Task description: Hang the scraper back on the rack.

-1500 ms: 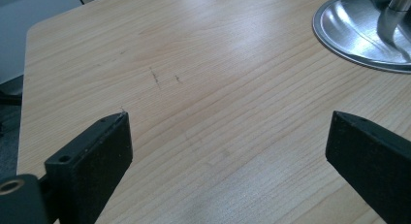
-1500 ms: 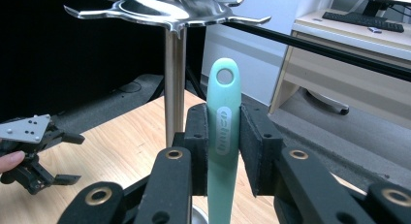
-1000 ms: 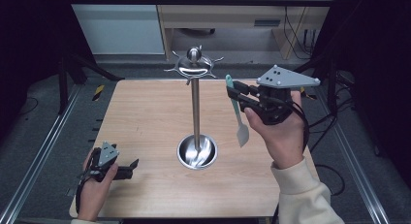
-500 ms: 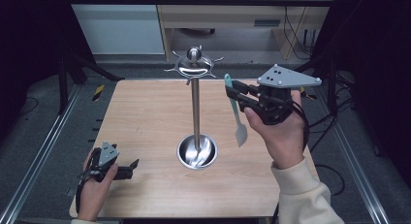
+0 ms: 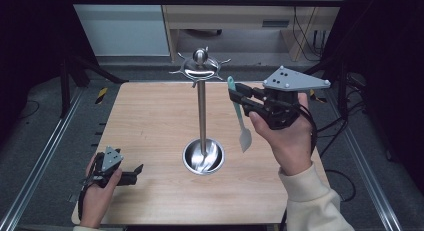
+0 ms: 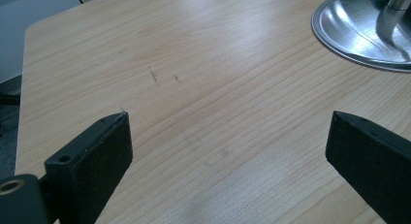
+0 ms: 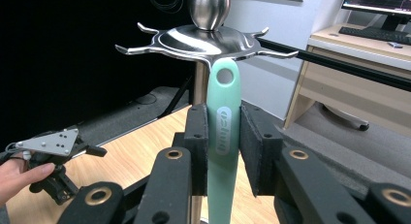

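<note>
Spatula: I see a mint-green spatula [image 5: 239, 112] clamped in my right tongs [image 5: 239, 98], hanging blade-down above the desk [image 5: 145, 121], its pale blade [image 5: 245, 138] below the tongs and clear of the wood.
Handle: in the right gripper view the green handle [image 7: 224, 136] stands upright between the two black pads, which press on it from both sides; the hanging hole [image 7: 224, 76] at its top sits just above the pads.
Right tongs: closed on the spatula handle, held up by my right hand [image 5: 285, 136], grey three-cornered plate [image 5: 292, 80] on top.
Rack: a steel hanging stand [image 5: 201, 111] rises just left of the right tongs; its hooked crown [image 7: 208, 40] with a ball on top is right behind the handle's upper end in the right gripper view. I cannot tell whether handle and hook touch.
Rack base: a round steel dish [image 5: 203, 157] on the desk, below and left of the blade.
Left tongs: my left tongs [image 5: 134, 171] rest low at the near left corner of the desk in my left hand [image 5: 97, 191], well apart from the stand; in the left gripper view the jaws stand wide apart over bare wood with nothing between them, the dish rim [image 6: 339, 37] ahead to their right.
</note>
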### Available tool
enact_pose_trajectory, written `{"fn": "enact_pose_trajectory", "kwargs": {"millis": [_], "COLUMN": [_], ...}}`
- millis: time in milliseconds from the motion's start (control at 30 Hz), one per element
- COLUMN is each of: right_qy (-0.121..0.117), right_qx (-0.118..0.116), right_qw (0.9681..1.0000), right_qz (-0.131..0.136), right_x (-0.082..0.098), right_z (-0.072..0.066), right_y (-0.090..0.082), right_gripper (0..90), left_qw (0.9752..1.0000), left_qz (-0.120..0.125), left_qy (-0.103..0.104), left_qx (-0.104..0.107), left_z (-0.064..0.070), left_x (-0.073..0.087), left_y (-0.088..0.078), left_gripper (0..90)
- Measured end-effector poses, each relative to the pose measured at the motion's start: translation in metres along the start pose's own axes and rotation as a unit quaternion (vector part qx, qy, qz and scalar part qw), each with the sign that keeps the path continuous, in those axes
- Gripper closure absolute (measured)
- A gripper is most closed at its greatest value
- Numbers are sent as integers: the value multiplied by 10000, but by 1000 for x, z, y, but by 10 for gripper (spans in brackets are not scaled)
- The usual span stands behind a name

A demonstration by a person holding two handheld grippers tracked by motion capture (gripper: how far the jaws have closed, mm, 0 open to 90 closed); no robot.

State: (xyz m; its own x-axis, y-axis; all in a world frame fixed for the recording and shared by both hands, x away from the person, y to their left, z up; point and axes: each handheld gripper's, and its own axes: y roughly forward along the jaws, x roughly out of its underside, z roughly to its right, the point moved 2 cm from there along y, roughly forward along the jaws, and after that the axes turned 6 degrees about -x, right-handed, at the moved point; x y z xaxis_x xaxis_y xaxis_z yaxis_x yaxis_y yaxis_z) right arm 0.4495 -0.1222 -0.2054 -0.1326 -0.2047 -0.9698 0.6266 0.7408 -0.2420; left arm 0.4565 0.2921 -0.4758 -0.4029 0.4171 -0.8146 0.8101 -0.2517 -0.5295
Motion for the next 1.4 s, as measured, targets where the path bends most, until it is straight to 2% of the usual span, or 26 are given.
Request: {"fn": "enact_pose_trajectory", "kwargs": {"millis": [1400], "right_qy": [50], "right_qx": [-74], "right_qw": [9999], "right_qz": [-114], "right_x": [-1], "right_z": [-2], "right_y": [13], "right_gripper": [740], "left_qw": [10000], "left_qz": [3], "left_qy": [10], "left_qx": [7], "left_z": [0], "left_x": [0], "left_y": [0], "left_gripper": [27]}}
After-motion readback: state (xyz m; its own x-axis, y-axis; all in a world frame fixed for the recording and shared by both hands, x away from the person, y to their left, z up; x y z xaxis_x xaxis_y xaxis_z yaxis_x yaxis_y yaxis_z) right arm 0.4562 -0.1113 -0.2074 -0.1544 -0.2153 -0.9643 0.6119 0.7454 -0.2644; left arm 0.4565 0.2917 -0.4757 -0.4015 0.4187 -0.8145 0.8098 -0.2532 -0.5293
